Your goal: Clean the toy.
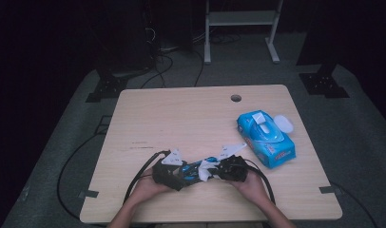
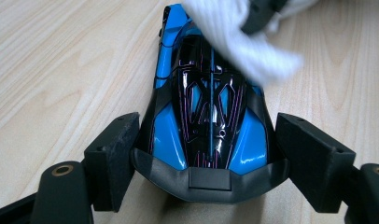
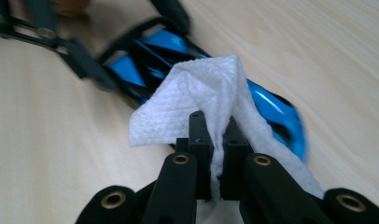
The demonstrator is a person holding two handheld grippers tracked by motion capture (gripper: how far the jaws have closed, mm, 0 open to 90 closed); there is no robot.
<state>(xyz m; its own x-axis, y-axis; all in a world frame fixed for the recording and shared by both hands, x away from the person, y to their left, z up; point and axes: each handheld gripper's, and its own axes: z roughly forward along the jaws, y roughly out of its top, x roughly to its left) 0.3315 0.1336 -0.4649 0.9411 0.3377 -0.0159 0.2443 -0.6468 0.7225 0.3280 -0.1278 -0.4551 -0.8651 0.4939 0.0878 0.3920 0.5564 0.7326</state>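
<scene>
A blue and black toy car (image 1: 193,172) lies on the wooden table (image 1: 181,114) near its front edge. My left gripper (image 1: 179,176) is shut on the car's wide end (image 2: 208,116), one jaw against each side. My right gripper (image 1: 218,171) comes in from the opposite side, shut on a white wipe (image 3: 197,88). The wipe (image 1: 206,170) rests on the car's narrow end (image 3: 271,107), and in the left gripper view the wipe (image 2: 243,37) is blurred over the car's far tip.
A blue pack of wet wipes (image 1: 266,138) lies at the right of the table with its white lid (image 1: 284,123) flipped open. A cable hole (image 1: 236,98) sits near the far edge. Cables trail off the front left.
</scene>
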